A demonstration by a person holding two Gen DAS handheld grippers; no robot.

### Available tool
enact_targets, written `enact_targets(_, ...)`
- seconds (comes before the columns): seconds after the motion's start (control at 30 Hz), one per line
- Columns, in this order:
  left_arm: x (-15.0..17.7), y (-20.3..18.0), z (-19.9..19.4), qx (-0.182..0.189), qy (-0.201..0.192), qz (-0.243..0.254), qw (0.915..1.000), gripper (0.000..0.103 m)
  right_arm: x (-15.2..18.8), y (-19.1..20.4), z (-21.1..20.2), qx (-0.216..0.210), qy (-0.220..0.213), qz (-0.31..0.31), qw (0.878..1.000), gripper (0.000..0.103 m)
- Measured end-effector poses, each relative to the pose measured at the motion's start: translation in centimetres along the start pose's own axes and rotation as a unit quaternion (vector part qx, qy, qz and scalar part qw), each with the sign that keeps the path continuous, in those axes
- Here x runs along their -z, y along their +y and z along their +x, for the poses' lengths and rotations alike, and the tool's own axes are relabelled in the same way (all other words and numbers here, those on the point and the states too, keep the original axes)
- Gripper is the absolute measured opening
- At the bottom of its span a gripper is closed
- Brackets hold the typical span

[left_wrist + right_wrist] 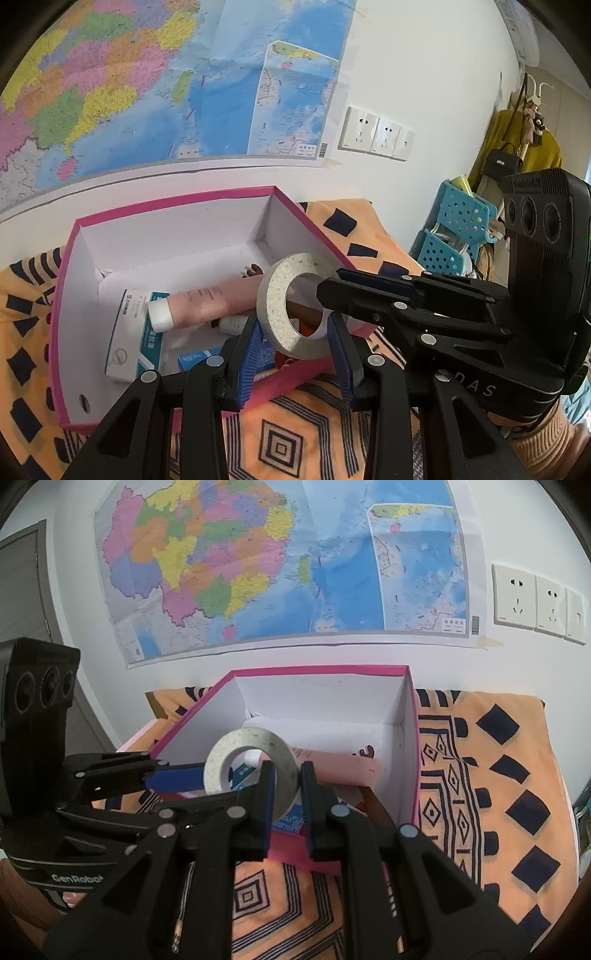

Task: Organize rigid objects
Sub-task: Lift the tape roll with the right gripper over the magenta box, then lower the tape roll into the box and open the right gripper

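My left gripper and my right gripper both have their jaws closed on the same roll of masking tape, the left pinching the lower rim and the right reaching in from the side to clamp another part of the ring. From the right wrist view the roll stands roughly upright, held over the near wall of the pink box and not resting on anything inside. Below it in the box lie a pink tube with a white cap, a white and blue carton and some smaller items I cannot make out. The box sits on an orange patterned cloth against a wall with a map. My worry is the double hold: if I pull the two grippers apart or twist them unevenly, the ring could deform or snap out of one pair of pads. Releasing both at once would drop it onto the tube, and it may roll or tip against the box wall.
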State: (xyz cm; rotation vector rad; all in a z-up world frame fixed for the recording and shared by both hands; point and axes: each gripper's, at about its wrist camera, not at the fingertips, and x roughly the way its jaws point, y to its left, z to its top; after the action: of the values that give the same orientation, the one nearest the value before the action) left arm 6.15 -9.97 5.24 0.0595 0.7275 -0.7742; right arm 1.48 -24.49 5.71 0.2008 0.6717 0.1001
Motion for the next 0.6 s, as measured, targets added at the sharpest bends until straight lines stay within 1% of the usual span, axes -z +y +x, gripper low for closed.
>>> enact_targets(0.3,-0.5,0.9,1.2,-0.002,0.009,-0.007,0.9999,0.035,-0.5,-0.7,1.5,0.002,0.01,0.004,1.0,0.015)
enact_targets(0.6,-0.6,1.9,2.8,-0.014,0.021,-0.015,0.9996,0.034,-0.3,-1.4,3.1,0.007,0.029,0.008,1.0,0.015)
